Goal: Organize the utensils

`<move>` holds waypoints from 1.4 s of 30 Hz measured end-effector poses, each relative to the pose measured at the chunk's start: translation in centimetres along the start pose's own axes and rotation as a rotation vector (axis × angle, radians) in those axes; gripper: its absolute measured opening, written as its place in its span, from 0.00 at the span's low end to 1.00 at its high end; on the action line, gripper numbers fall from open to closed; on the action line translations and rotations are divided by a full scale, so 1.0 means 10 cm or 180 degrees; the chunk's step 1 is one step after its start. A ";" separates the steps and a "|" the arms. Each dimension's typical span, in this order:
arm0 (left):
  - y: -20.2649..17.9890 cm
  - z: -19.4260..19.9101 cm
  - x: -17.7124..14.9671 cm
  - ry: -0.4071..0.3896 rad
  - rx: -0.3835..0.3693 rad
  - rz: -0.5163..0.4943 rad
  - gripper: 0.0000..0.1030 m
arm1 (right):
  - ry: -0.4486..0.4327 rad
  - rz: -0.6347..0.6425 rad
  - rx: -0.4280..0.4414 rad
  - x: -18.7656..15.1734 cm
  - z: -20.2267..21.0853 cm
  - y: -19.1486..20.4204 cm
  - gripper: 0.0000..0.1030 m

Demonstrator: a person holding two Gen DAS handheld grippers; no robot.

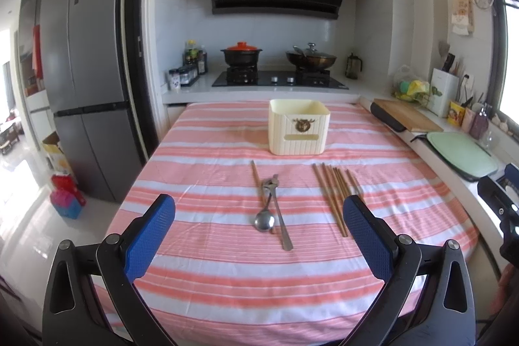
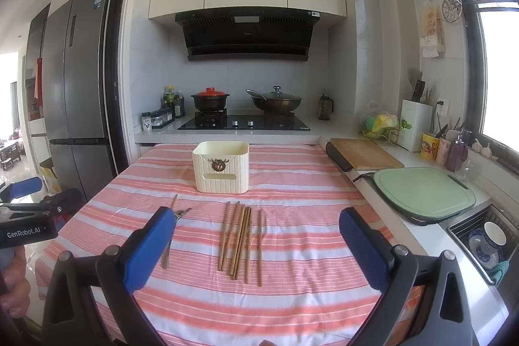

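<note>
Scene: a kitchen table under a pink and white striped cloth [image 1: 227, 274], seen from two hand-held grippers that point toward a stove at the far wall.

Left gripper [image 1: 259, 209]: jaws spread wide and holding nothing, hovering above the near part of the table.

Between the left jaws: a metal spoon [image 1: 265, 218], bowl toward the camera, lies crossed over another metal utensil [image 1: 281, 222] whose type is unclear. A single wooden chopstick [image 1: 258, 184] lies touching them, partly underneath.

Right gripper [image 2: 258, 227]: jaws also spread wide and empty, above the table.

Between the right jaws: a loose bundle of wooden chopsticks [image 2: 238, 240] lies flat, roughly parallel, tips pointing away. The metal pieces sit just at its left jaw, partly hidden by the blue pad.

Container: a cream ribbed box [image 1: 298, 127] with a deer emblem stands upright beyond both sets of jaws, well apart from the utensils. From these angles its inside is not visible.

Progress: by my judgement the task is at its start. Every visible utensil lies on the cloth, none is gripped, so all the sorting into the box appears left to do.
</note>
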State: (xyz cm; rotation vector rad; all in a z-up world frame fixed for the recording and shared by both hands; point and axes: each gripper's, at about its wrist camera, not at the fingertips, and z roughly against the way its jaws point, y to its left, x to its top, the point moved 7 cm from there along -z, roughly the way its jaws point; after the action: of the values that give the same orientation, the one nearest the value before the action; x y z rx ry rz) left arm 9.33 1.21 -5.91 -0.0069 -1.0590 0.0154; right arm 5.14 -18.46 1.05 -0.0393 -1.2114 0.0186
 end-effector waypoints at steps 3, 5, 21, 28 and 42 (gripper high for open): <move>0.04 -0.09 -0.02 0.0034 0.0025 -0.0011 1.00 | 0.0020 -0.0006 -0.0009 -0.01 -0.06 -0.02 1.00; 0.06 -0.15 -0.04 0.0068 0.0051 -0.0003 1.00 | 0.0043 -0.0005 -0.0033 -0.04 -0.12 -0.04 1.00; 0.39 -1.14 -0.26 0.0635 0.0049 0.0235 1.00 | 0.0507 0.0107 -0.0131 -0.38 -0.78 -0.13 1.00; 0.58 -1.77 -0.09 0.0835 -0.0045 0.0231 1.00 | 0.0914 0.0087 -0.0153 -0.63 -1.18 -0.26 1.00; 0.34 -3.49 -0.15 0.1499 -0.0031 0.0290 0.99 | 0.1326 0.0111 -0.0064 -0.94 -1.50 -0.11 1.00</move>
State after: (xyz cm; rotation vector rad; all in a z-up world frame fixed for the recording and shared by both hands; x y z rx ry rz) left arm 39.01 4.60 -24.41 -0.0646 -0.5871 0.0871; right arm 15.86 -20.21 -12.99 -0.0781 -0.7944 0.0273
